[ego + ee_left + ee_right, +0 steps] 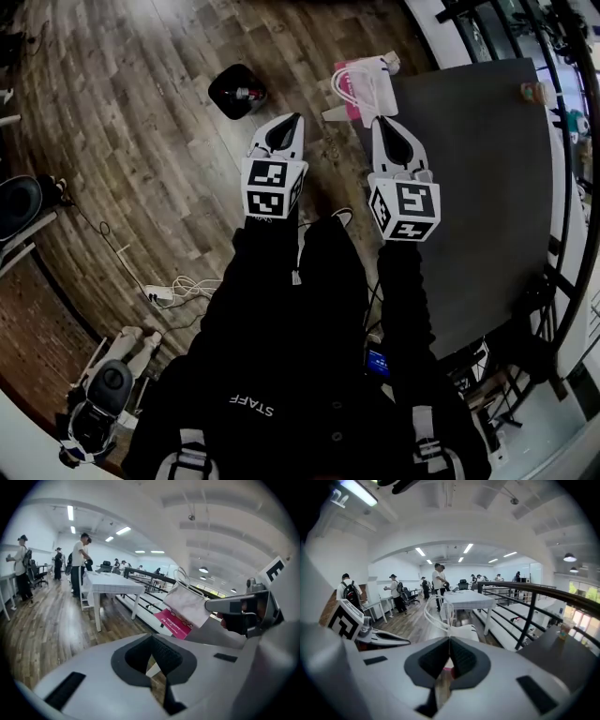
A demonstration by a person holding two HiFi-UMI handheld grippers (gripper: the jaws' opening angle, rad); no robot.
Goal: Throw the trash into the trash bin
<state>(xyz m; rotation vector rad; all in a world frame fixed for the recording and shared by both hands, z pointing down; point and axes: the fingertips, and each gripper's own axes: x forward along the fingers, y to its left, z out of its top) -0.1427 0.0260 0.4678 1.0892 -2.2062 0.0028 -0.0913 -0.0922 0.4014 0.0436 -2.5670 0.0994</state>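
1. While your right gripper keeps its jaws clamped on the pink-and-white paper bag, the bag sits top centre of the head view, by the table corner.
2. Your left gripper has its jaws pressed together with nothing in them.
3. The black trash bin is on the floor, just left of the bag.

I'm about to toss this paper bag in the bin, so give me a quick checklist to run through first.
1. Right tongs shut on the paper bag: ok.
2. Left tongs shut, nothing in them: ok.
3. Trash bin in sight on the floor, mouth up: ok.
4. Bag above the bin: not ok; it hangs by the table corner, right of the bin in the head view.
5. Room left in the bin: cannot tell.
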